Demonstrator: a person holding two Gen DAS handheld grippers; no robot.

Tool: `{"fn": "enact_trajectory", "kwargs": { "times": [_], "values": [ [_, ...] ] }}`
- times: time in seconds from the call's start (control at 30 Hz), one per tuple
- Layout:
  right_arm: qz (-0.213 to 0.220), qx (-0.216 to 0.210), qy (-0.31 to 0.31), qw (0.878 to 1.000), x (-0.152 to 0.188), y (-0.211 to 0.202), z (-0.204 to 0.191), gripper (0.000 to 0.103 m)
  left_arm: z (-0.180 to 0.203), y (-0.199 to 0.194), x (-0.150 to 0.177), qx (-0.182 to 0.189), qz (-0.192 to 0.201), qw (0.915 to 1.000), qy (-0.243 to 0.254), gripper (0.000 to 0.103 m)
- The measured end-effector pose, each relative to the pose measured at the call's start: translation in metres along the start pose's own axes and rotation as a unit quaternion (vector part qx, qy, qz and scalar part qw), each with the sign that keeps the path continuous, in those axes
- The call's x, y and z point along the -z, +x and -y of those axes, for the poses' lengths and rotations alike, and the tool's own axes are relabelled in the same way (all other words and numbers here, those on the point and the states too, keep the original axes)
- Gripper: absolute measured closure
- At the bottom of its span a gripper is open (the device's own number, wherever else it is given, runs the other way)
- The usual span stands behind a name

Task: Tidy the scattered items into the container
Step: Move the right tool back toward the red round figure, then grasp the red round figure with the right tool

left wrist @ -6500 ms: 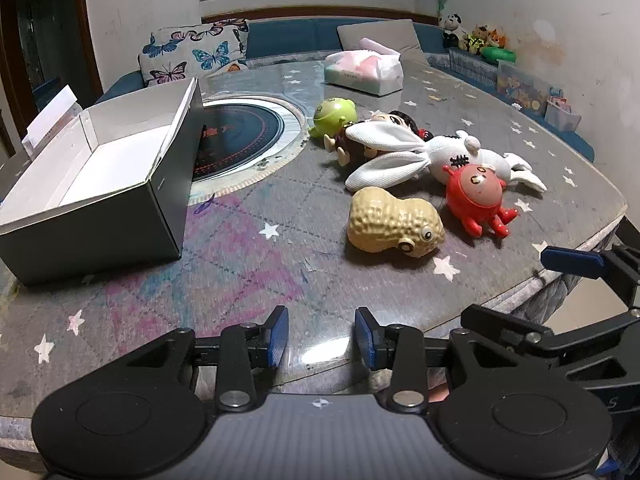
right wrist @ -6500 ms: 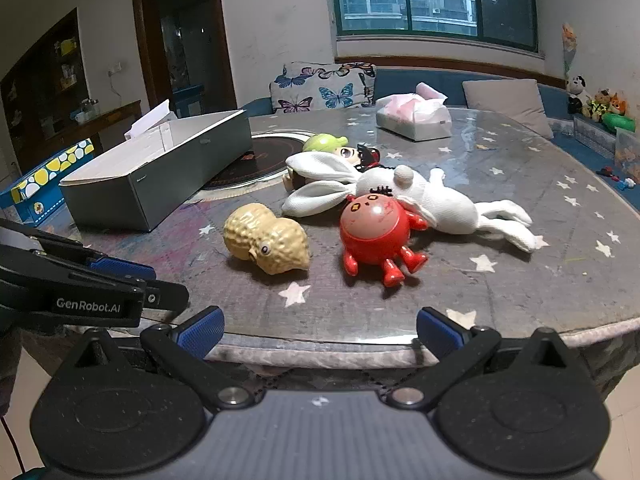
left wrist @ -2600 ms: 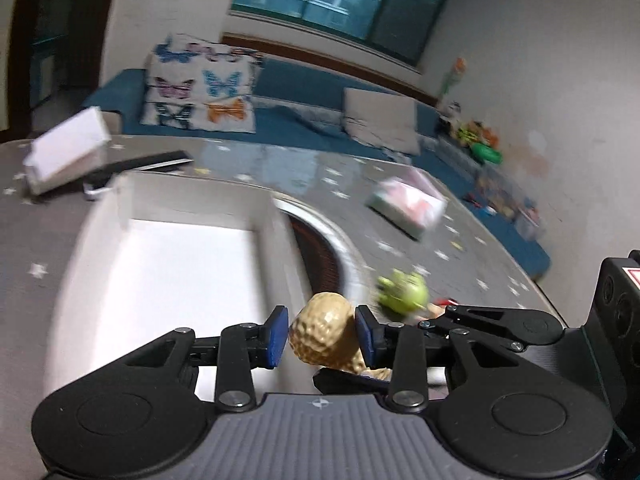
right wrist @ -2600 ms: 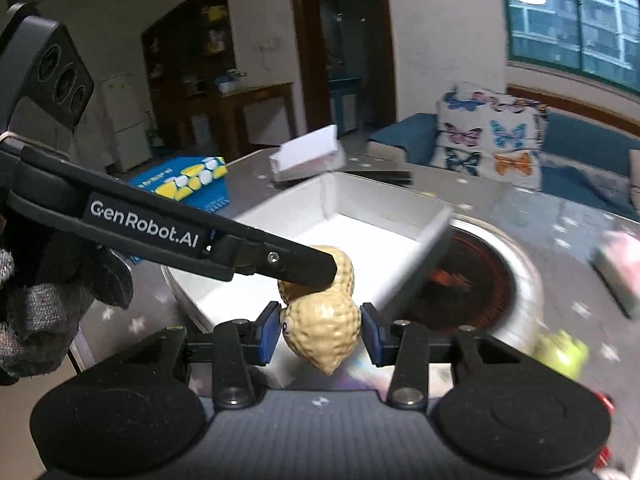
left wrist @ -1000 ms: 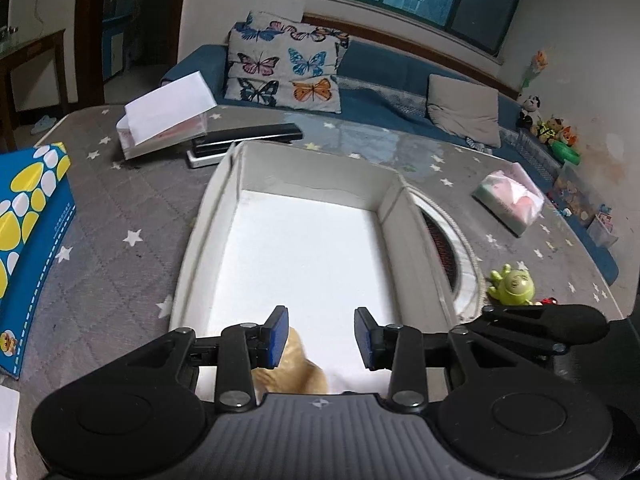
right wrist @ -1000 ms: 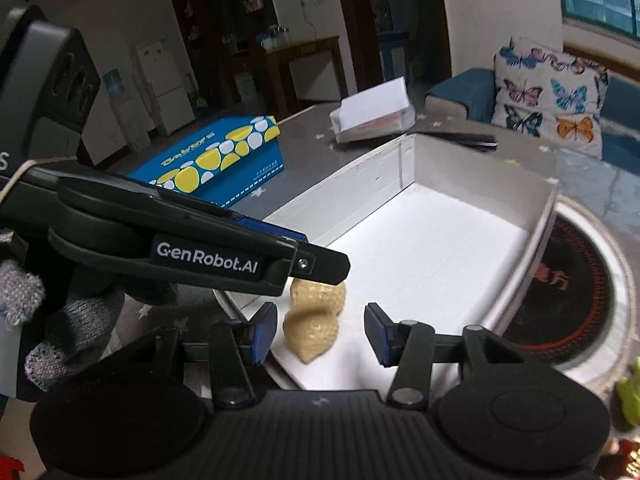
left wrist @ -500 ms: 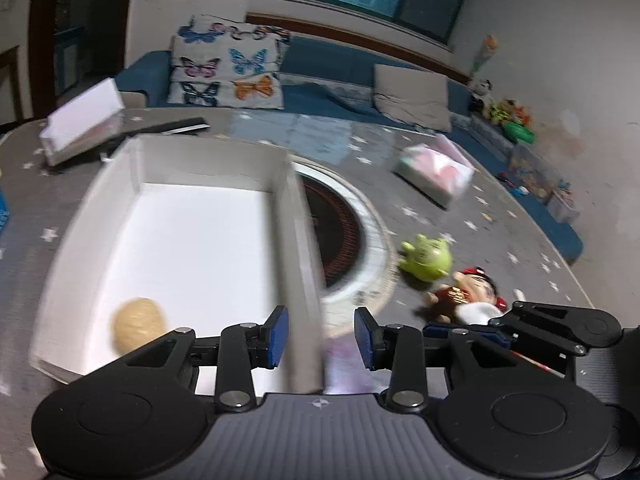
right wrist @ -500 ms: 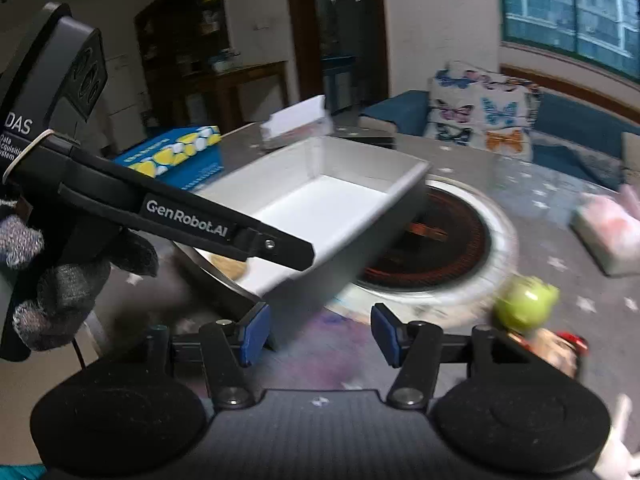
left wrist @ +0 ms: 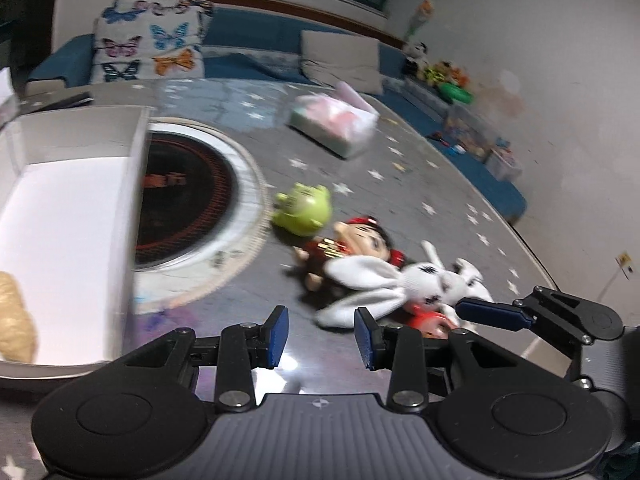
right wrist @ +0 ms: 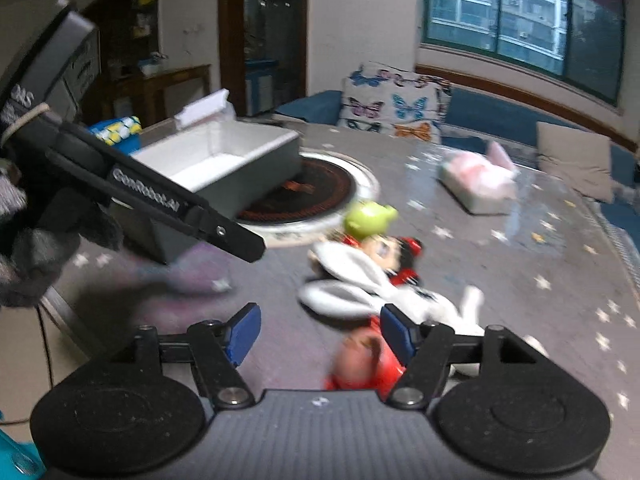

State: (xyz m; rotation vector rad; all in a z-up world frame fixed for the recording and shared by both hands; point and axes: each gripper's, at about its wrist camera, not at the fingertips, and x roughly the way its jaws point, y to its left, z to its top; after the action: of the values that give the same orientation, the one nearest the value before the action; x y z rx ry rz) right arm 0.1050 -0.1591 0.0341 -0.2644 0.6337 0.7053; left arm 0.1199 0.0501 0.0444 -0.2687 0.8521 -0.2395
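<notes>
While peanut toy (left wrist: 14,320) in box (left wrist: 132,184): both hand-held grippers (left wrist: 318,336) (right wrist: 318,330) apart, w/ nothing between.

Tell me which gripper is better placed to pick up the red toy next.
Probably the right gripper: it is open and the red toy sits just ahead by its right finger. The left gripper, also open, points toward the white rabbit.

box (left wrist: 132,200): left on table (left wrist: 460,208), peanut toy (left wrist: 14,320) inside at near end | inset cooktop (left wrist: 188,208): just right of box | frog toy (left wrist: 306,210), doll (left wrist: 352,244), rabbit plush (left wrist: 384,284) (overlapping the doll), crab toy (left wrist: 428,320): chain running right and nearer | tissue pack (left wrist: 334,124): behind toys
</notes>
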Motion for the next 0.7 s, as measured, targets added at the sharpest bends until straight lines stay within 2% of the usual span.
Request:
{"fn": "enact_trajectory", "kwargs": {
  "times": [0.07, 0.2, 0.5, 0.7],
  "values": [
    [-0.008, 0.008, 0.009, 1.0, 0.008, 0.0, 0.007, 0.029, 0.009, 0.008, 0.001, 0.011, -0.008, 0.9999, 0.004, 0.064],
    [-0.025, 0.024, 0.023, 0.999, 0.025, 0.005, 0.018, 0.029, 0.022, 0.023, 0.002, 0.034, -0.023, 0.9992, 0.004, 0.064],
    [-0.03, 0.011, 0.055, 0.998, 0.034, 0.02, 0.03, 0.03, 0.036, 0.054, 0.0, 0.068, -0.052, 0.9962, -0.007, 0.064],
    [-0.031, 0.002, 0.074, 0.997, 0.035, 0.027, 0.032, 0.041, 0.038, 0.062, -0.002, 0.084, -0.055, 0.9948, -0.018, 0.064]
  ]
}}
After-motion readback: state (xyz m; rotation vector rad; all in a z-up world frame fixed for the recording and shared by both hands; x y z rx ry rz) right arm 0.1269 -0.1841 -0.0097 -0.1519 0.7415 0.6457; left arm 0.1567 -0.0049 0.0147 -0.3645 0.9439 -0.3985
